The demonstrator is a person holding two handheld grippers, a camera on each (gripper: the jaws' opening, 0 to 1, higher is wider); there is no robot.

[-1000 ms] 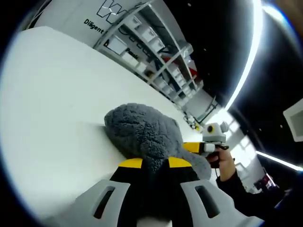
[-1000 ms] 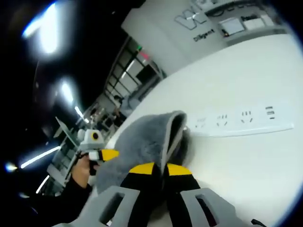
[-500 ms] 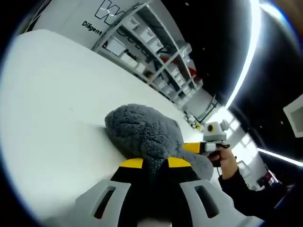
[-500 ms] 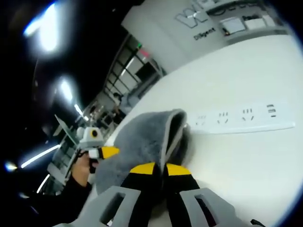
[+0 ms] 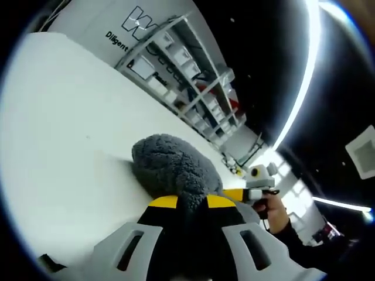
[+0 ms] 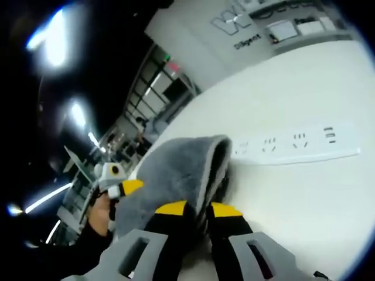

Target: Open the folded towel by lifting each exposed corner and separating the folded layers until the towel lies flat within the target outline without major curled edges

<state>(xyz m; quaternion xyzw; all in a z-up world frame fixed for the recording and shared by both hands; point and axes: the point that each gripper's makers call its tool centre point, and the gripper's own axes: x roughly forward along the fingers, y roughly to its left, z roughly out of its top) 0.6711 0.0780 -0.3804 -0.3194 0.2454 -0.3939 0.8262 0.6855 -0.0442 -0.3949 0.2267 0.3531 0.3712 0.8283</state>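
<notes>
**Grey fleece towel gripped at both ends above the white bench**

Grey fleece towel [image 5: 176, 172], thick and fluffy, rises as a rounded hump directly beyond the left tongs [image 5: 191, 203] in the left gripper view. The yellow-tipped black jaws of those tongs are pressed together with the towel's near edge pinched between them. Beyond and to the left of the hump spreads the white bench [image 5: 64, 129], and the far side of the towel seems to touch it there. To the right, a person's hand [image 5: 274, 214] holds the right tongs [image 5: 235, 195], whose yellow tip meets the towel's right end.

In the right gripper view, the towel [image 6: 176, 170] stands as a folded arch just past the right tongs [image 6: 198, 209], a paler hemmed edge running along its curve. The jaws are clamped on the fold's near edge. At the left, the other hand [image 6: 99, 213] carries the left tongs [image 6: 130, 188], touching the towel's far end. A long white power strip [image 6: 296, 146] lies on the bench [image 6: 304, 199] to the right of the towel, close to its fold.
</notes>
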